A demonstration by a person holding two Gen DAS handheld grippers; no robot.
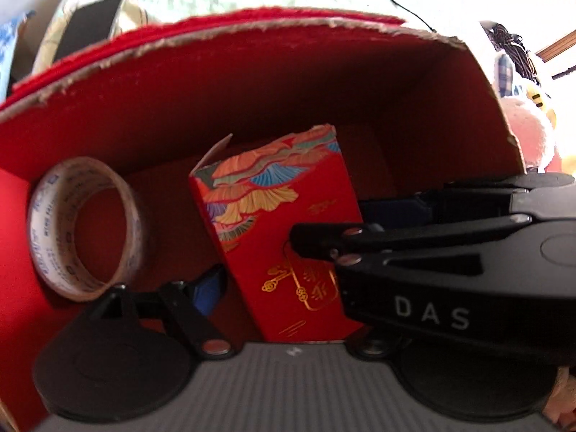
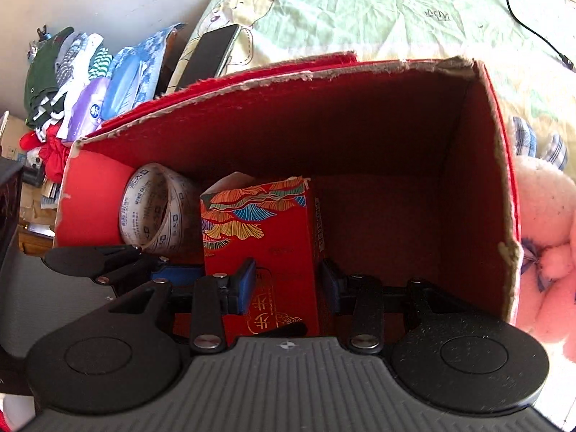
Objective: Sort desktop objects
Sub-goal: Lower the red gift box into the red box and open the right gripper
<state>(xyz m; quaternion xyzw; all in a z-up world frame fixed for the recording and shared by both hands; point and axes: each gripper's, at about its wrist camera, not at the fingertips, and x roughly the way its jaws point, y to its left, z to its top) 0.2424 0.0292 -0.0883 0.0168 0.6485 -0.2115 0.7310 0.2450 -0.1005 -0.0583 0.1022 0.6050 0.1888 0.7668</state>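
A large red cardboard box (image 2: 478, 187) with torn edges stands open below both grippers. On its floor a small red box with a fan pattern and gold print (image 1: 288, 216) (image 2: 262, 223) stands tilted, and a roll of clear printed tape (image 1: 86, 226) (image 2: 154, 208) lies to its left. My right gripper (image 2: 288, 284) is open, its blue pads (image 2: 246, 284) just above the small box's near end, gripping nothing. From the right, my right gripper (image 1: 345, 226) crosses the left wrist view and hides the right finger of my left gripper (image 1: 288, 288). The left gripper's left pad (image 1: 208, 288) stands far out, so it is open.
The big box rests on a pale green bedsheet (image 2: 360, 10). A black phone (image 2: 212, 54) and a black cable (image 2: 532, 32) lie on the sheet behind it. A pink plush toy (image 2: 547, 237) presses against the box's right wall. Clothes and packets (image 2: 82, 82) pile up at the left.
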